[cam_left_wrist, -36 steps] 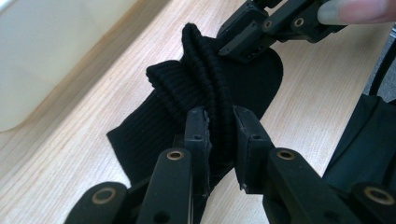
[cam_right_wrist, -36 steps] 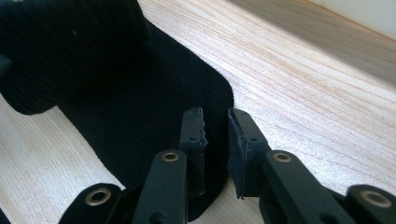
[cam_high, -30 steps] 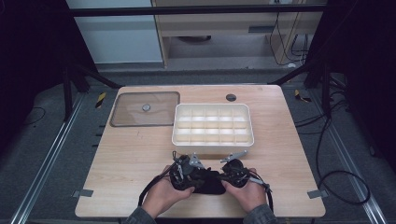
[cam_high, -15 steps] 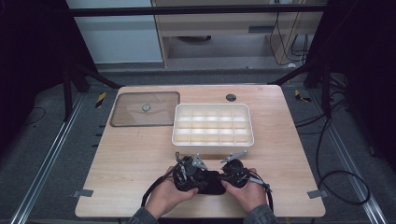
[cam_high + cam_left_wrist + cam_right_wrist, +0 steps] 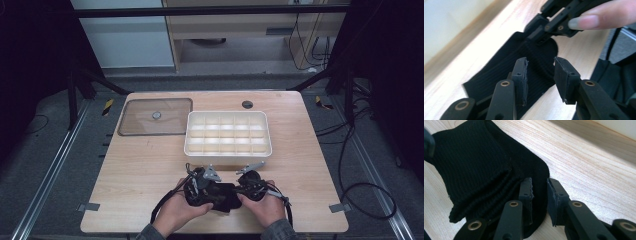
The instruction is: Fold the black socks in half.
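Note:
A black ribbed sock (image 5: 223,196) lies folded on the wooden table (image 5: 140,165) near its front edge, between both hands. My left gripper (image 5: 540,65) hovers open over the sock (image 5: 506,75), its jaws apart above the fabric. My right gripper (image 5: 539,186) is open too, its jaws straddling the sock's (image 5: 474,167) rounded edge. In the left gripper view the right gripper's black frame (image 5: 551,22) and a finger (image 5: 596,17) show beyond the sock. In the high view, the left gripper (image 5: 199,181) and right gripper (image 5: 248,184) face each other closely.
A white compartment box (image 5: 228,133) stands just beyond the grippers, mid-table. A clear brownish lid (image 5: 156,116) lies at the back left. A small dark disc (image 5: 247,104) sits near the far edge. Cables trail off both grippers.
The two grippers have barely shifted over the sock; no clear change.

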`<state>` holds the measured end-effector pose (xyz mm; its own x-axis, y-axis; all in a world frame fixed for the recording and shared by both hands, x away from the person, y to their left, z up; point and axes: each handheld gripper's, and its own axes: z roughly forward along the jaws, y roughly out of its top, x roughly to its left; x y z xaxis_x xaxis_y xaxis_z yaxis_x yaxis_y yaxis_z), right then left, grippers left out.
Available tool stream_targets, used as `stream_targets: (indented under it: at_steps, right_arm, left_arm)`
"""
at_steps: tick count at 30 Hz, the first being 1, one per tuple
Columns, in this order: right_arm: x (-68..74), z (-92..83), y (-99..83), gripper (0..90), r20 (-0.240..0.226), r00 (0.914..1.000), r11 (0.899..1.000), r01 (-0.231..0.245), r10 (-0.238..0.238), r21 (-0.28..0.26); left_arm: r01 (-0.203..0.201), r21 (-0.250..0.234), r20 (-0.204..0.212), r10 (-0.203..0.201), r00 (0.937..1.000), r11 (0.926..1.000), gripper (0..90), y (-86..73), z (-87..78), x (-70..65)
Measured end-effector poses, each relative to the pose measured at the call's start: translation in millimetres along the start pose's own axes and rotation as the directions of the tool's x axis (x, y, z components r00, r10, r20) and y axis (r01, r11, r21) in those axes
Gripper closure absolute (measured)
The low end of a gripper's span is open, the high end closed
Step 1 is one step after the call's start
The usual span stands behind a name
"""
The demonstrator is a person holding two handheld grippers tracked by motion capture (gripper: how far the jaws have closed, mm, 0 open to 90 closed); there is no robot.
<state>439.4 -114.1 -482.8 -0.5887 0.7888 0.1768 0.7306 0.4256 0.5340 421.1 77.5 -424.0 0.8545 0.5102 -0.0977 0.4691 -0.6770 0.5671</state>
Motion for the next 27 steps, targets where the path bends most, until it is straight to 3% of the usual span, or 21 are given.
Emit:
stream_targets:
  at_steps: [6,15,20,27]
  right_arm:
    - [-0.2,-0.3,-0.4,73.8,-0.001,1.0,1.0,0.002,-0.002,0.0]
    - [1.2,-4.5,1.5,69.4,0.019,0.9997,1.0,0.014,-0.014,0.004]
    - [1.0,-13.6,2.5,66.5,0.03,0.9995,1.0,0.007,-0.007,-0.015]
    - [3.1,-30.2,11.4,64.6,0.046,0.9986,0.998,0.03,-0.027,-0.05]
  left_arm:
    - [0.017,0.01,-0.06,-0.016,0.9981,0.9998,59.1,-5.0,-7.1,10.9]
    - [0.05,0.024,-0.149,-0.046,0.9878,0.9985,48.9,-21.7,-16.1,27.2]
    - [0.067,0.033,-0.183,-0.059,0.9813,0.9972,45.2,-30.3,-21.0,33.6]
    - [0.098,0.06,-0.193,-0.085,0.9776,0.9934,44.0,-44.1,-25.6,42.5]
